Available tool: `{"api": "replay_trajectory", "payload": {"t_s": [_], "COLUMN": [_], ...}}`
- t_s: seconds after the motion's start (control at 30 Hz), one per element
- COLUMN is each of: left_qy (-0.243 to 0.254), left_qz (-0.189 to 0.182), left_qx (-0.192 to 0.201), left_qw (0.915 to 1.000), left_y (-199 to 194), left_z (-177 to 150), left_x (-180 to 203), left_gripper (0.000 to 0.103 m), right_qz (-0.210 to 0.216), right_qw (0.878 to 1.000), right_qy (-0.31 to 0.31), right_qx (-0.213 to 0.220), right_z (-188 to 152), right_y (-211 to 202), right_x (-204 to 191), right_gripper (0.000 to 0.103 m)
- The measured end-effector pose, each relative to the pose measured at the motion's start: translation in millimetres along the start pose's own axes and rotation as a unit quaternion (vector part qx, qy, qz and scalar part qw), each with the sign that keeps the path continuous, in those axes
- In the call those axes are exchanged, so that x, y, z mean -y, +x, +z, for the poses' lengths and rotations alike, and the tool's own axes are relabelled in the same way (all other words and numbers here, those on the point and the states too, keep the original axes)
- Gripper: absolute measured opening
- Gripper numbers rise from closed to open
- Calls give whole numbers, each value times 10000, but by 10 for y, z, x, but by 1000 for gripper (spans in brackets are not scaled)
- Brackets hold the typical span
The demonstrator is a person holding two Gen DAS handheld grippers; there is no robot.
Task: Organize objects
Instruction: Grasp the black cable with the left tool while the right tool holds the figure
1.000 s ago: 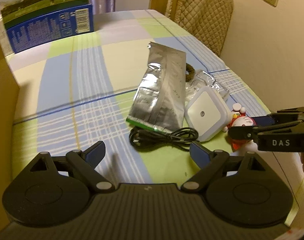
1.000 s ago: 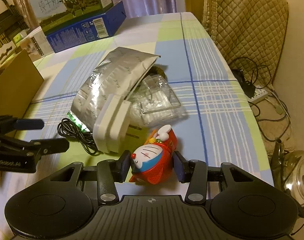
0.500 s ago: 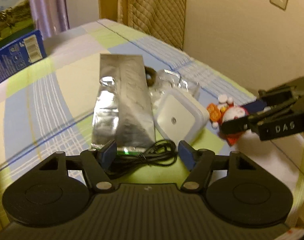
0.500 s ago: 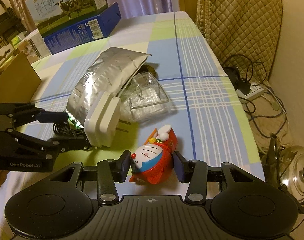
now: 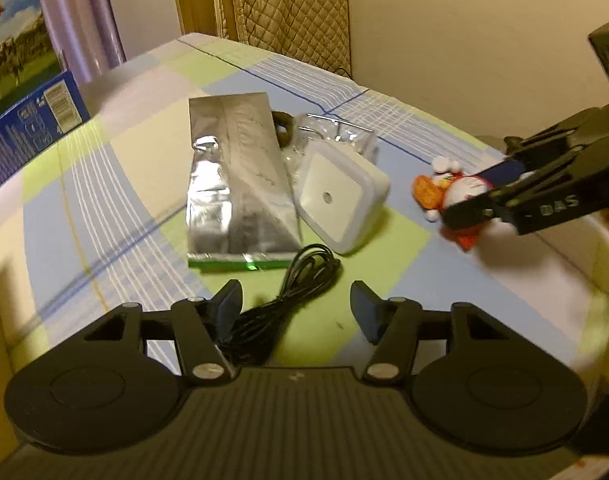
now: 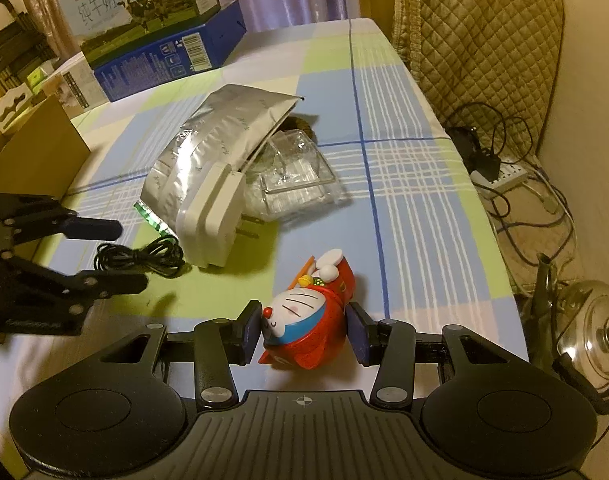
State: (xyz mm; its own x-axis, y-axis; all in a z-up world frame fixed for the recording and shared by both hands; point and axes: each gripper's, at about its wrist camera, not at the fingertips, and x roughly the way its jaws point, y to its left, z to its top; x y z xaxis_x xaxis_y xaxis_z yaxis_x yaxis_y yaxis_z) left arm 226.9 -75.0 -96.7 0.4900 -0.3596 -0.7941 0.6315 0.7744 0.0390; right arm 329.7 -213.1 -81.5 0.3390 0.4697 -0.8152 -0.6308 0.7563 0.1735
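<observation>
A black coiled cable lies on the checked tablecloth, between the jaws of my left gripper. The jaws are closing. The left pad is at the coil, the right pad stands apart from it. The right wrist view shows the left gripper over the cable. My right gripper is shut on a red and blue cartoon cat toy close to the cloth near the table's right edge. A silver foil pouch, a white square plug light and a clear plastic box lie just beyond the cable.
A cardboard box stands at the left. Blue and green milk cartons are at the far left. A quilted chair cover is beyond the table. On the floor to the right are a power strip and a steel kettle.
My left gripper has rolled and closed in over the cable, and its jaws have narrowed around the coil. The right gripper has kept still with the toy in it.
</observation>
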Motion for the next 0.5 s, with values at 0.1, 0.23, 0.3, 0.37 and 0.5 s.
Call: {"api": "replay_trajectory", "payload": {"t_s": [0.1,0.23,0.3,0.37,0.5], "left_qy": [49,-104,-359,-463,-531], "left_qz": [55,-12,-71,-97,-149], "left_qx": [-240,-474,-613,-716,-677], "left_qw": [9997,9988,9974,9963,9962], "left_y": [144,180,139,81,47], "left_z": [5,-44,-72,-99,-135], "left_x": [-41,-96,-114,-79,19], "left_gripper": [56,45,36,26,25], "right_qz": [2,7,3,-1,5], "right_qw": [10000,10000,10000,10000,10000], "right_qy": [12,34,38,25,23], "right_qx": [-1,13,23,29,22], "right_z": [-8,-19,-21,-25,-22], "right_y": [-15,-25,-20,-19,-21], "right_x": [4,7,9,7,8], "right_gripper": [43,43,43,42,43]}}
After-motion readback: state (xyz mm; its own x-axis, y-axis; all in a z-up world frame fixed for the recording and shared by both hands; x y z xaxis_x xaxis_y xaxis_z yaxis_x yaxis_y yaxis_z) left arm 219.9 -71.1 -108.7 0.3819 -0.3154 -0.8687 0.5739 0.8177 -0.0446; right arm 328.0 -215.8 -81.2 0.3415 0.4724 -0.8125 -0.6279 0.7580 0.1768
